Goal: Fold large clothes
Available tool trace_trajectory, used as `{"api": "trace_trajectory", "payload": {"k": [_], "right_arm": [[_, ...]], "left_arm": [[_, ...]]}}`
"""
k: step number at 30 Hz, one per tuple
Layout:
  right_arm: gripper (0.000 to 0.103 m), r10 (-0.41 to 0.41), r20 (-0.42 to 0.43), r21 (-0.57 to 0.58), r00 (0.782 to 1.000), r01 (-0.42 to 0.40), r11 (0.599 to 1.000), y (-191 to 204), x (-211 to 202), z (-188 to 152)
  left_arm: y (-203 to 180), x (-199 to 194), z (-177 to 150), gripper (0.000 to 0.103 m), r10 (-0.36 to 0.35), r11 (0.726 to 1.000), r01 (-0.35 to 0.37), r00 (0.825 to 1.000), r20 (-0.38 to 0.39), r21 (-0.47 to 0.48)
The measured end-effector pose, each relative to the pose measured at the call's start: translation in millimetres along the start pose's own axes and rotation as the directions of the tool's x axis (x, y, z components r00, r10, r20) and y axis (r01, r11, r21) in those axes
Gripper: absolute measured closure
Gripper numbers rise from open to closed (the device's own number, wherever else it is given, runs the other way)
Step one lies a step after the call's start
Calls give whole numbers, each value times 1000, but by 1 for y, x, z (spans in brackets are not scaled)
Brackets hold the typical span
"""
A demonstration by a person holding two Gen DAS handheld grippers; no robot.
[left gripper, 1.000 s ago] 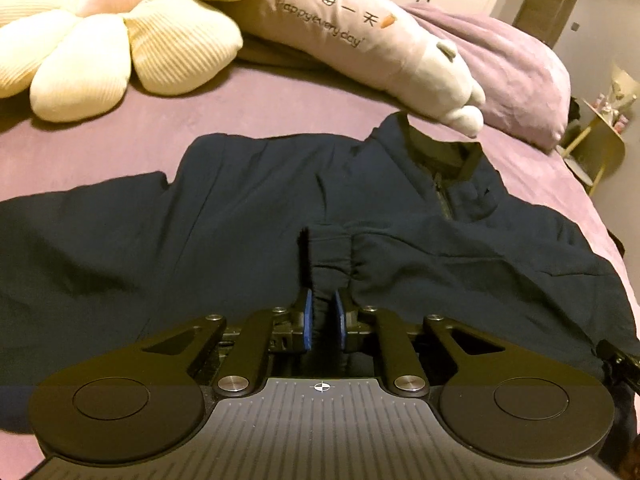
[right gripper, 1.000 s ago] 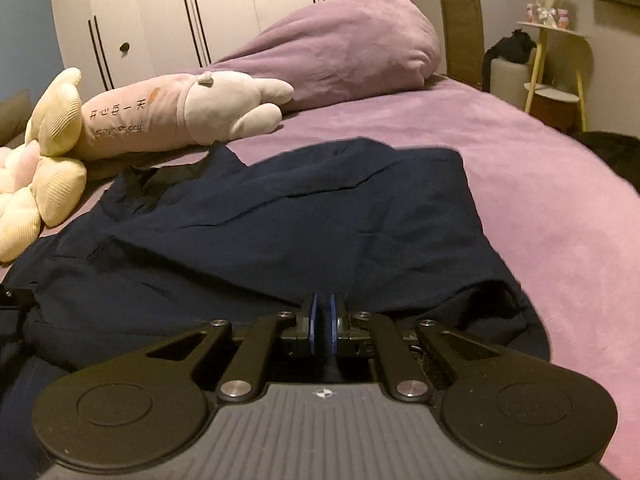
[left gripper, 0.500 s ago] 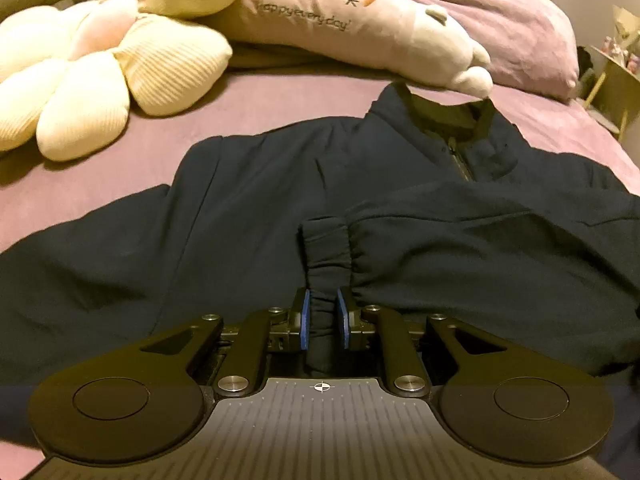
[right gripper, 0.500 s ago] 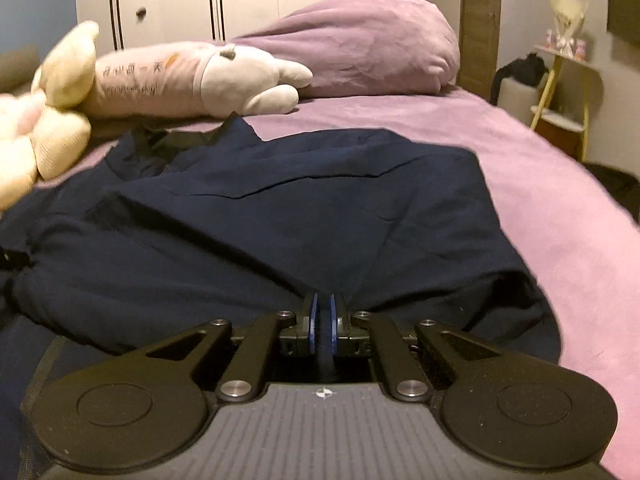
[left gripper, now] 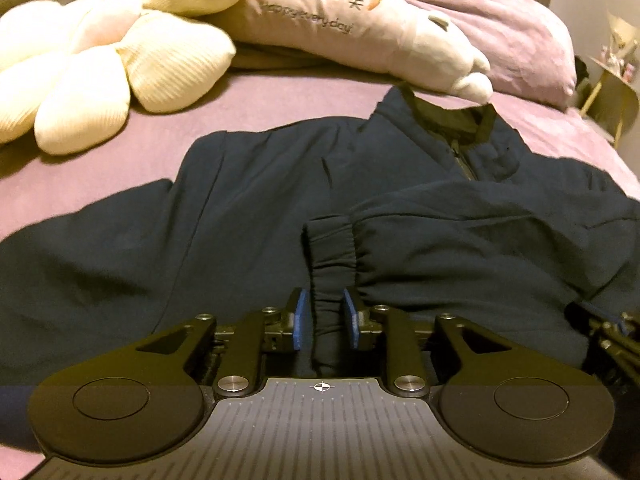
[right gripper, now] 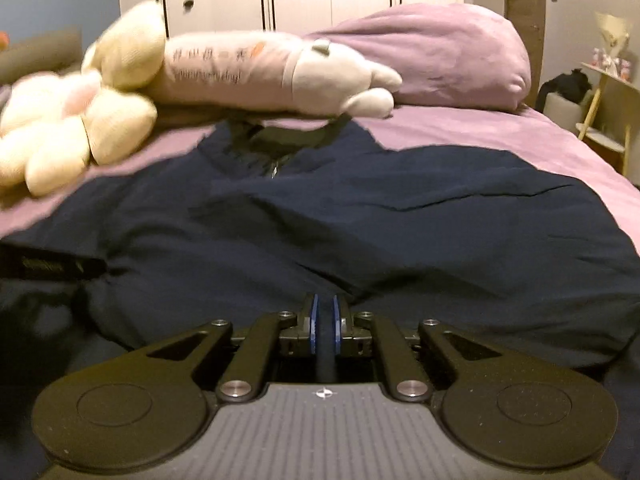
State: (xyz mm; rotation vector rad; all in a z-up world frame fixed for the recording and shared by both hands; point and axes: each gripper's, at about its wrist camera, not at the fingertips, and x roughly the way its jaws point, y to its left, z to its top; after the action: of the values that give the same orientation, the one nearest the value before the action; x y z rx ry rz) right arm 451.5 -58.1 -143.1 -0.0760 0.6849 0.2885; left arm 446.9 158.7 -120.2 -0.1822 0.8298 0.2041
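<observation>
A dark navy zip-neck jacket (left gripper: 248,216) lies spread face up on a purple bedsheet (left gripper: 168,136), collar toward the pillows. Its right-hand sleeve is folded across the chest, and the elastic cuff (left gripper: 330,248) at the sleeve's end runs straight out from the left gripper (left gripper: 325,316).

The left gripper's jaws have just been opening. The cuff is between the 2 blue pads (left gripper: 299,316), with a sliver of dark gap on the left pad's side; on the other side the cloth is at or almost at the pad, and whether it touches cannot be told. The grip looks loosened, not clamped.

In the right wrist view the right gripper (right gripper: 324,328) sits low over the jacket's near edge, the body of the garment stretching ahead of it toward the collar (right gripper: 280,140). Its jaws are narrow, nearly together, with a thin fold of navy cloth pinched between the pads. This view is somewhat blurred.

From the left wrist view, part of the right gripper's black linkage shows at the far right edge, resting at the jacket's side.

Beyond the collar lie a long plush pillow (left gripper: 352,36) with printed lettering, just touching the collar's top edge, a cream flower cushion (left gripper: 92,76), and a purple pillow (right gripper: 452,56).
</observation>
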Motion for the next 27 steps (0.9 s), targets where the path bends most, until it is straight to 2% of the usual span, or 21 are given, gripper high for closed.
{"api": "trace_trajectory", "payload": {"k": [2,5,7,9,11,12,14,15,16,18,19,22,25,27], "right_arm": [[95,-22,8,-41,1000,22,999,7,2,-3],[95,-41,17,-71,999,42,997,11,2,-7],[95,-54,18,-90,998,56,994,14,2,-8],[95,-65,17,-110,998,67,992,15,1,-7],[95,-78,9,-144,997,79,986,18,2,-6],[95,-87,4,-167,996,87,982,21,2,-5],[95,-115,-13,-217,993,109,970,29,-1,0],[95,-125,-26,-220,992,116,969,32,-6,5],[95,-102,-30,-192,994,95,977,33,-14,10],[92,-22,7,-127,1000,23,992,36,-30,17],[90,-7,35,-113,999,11,994,41,-37,19],[87,40,56,-138,998,-32,990,69,-38,24],[87,33,17,-202,999,-29,979,103,-16,16],[89,-15,-28,-249,999,8,968,119,4,6]], "left_arm": [[12,1,-1,71,-44,996,44,999,-1,-80],[32,-1,-4,60,-107,974,108,994,18,-199],[43,-7,-7,39,-149,956,150,989,22,-254],[52,-16,-8,26,-189,942,186,982,18,-280],[62,-33,-11,24,-175,941,174,984,20,-291],[70,-44,-14,17,-166,939,165,986,23,-302],[93,-69,-25,14,-182,923,187,982,48,-337],[107,-82,-33,12,-201,912,212,977,66,-351],[122,-95,-42,6,-190,908,205,979,77,-365],[153,-116,-60,6,-135,907,162,986,97,-389],[169,-124,-68,6,-122,901,154,987,105,-406],[214,-139,-89,6,-66,864,111,992,107,-491],[246,-143,-104,6,-41,829,91,994,103,-552],[259,-145,-110,6,-27,819,86,993,111,-568]]}}
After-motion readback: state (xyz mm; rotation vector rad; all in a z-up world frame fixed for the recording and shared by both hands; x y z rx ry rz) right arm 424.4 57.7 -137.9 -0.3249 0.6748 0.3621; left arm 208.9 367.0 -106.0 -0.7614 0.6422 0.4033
